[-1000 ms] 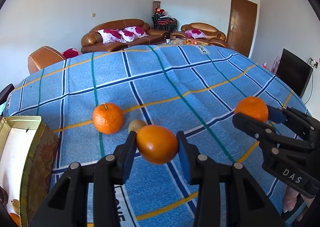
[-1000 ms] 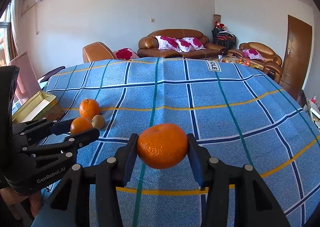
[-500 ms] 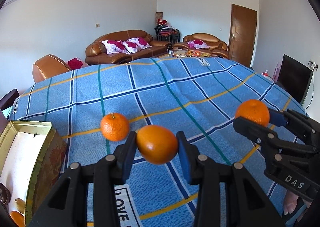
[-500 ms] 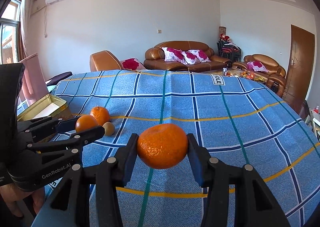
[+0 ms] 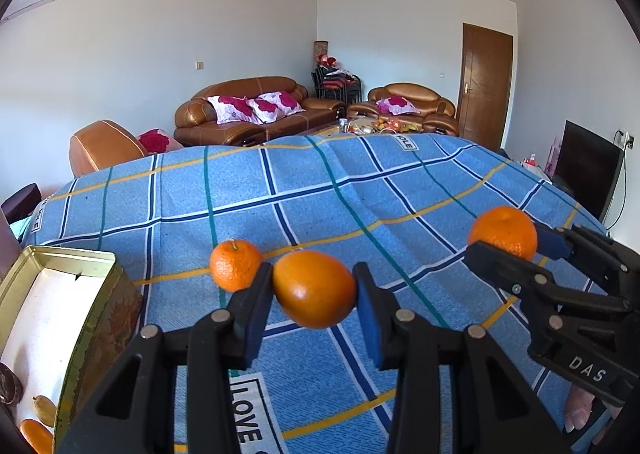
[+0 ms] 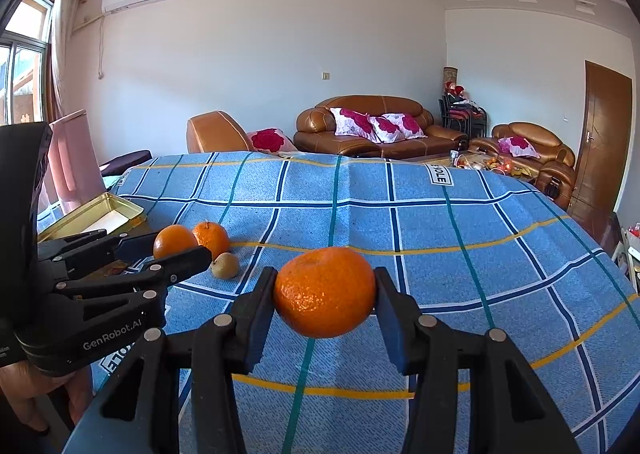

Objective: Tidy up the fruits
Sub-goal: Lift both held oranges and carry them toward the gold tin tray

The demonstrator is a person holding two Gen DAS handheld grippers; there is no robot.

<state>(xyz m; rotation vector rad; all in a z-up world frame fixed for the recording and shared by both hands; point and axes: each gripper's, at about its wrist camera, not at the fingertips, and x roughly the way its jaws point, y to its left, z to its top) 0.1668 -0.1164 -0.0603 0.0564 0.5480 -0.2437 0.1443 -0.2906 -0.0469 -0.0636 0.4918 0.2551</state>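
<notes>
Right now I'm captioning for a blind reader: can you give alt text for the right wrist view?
The right gripper clamps a round orange mandarin above a blue checked tablecloth. At left, the left gripper holds a smaller smooth orange fruit, near a loose stemmed mandarin, a small brownish-green fruit and an open gold tin box.

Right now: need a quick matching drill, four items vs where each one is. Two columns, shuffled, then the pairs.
Items
1. smooth orange
2. dimpled mandarin
3. stemmed mandarin
4. gold tin

Places
A. left edge of the blue checked cloth, open
B. loose on the cloth, beside a small brown fruit
C. clamped in the right gripper
D. clamped in the left gripper

Pairs: 1-D, 2-C, 3-B, 4-A
</notes>
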